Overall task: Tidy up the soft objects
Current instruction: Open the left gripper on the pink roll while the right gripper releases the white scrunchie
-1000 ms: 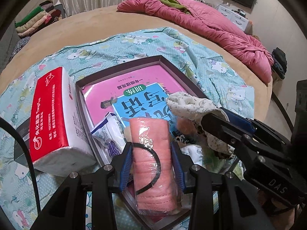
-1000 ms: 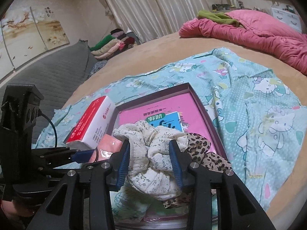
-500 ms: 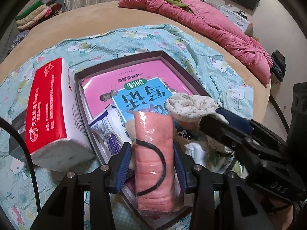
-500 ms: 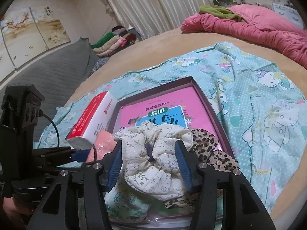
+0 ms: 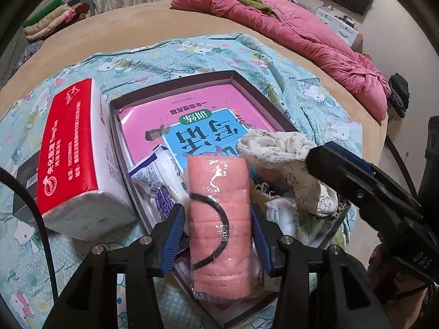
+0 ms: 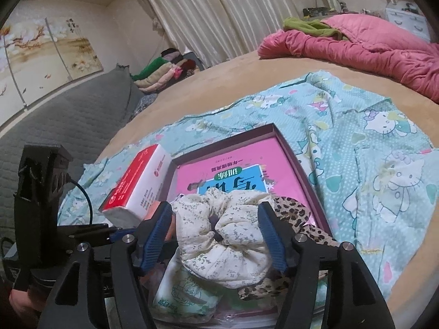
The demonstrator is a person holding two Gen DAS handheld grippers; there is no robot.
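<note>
The pink pad pack [image 5: 219, 219], wrapped in clear film, lies at the near end of the shallow purple box [image 5: 255, 87] between the pads of my left gripper [image 5: 216, 235]. Its jaws are opening, with a sliver of gap showing on each side. My right gripper [image 6: 216, 233] is opening too — the cream floral scrunchie [image 6: 227, 244] sits loose between its fingers, resting on the heap in the same box.

The box lies on a teal cartoon-print sheet [image 6: 370, 148] spread over a round tan bed [image 6: 233, 79], with curtains [image 6: 219, 13] behind and a pink quilt [image 6: 370, 46] bunched at the far side. The box's far half holds only one pink workbook [image 5: 192, 120] — open room there. The near half is crowded: one leopard scrunchie [image 6: 296, 213], one pale green packet [image 6: 186, 293], one white-and-purple sachet [image 5: 156, 175]. One red-and-white tissue pack [image 5: 74, 148] lies outside, against the box's left wall.
</note>
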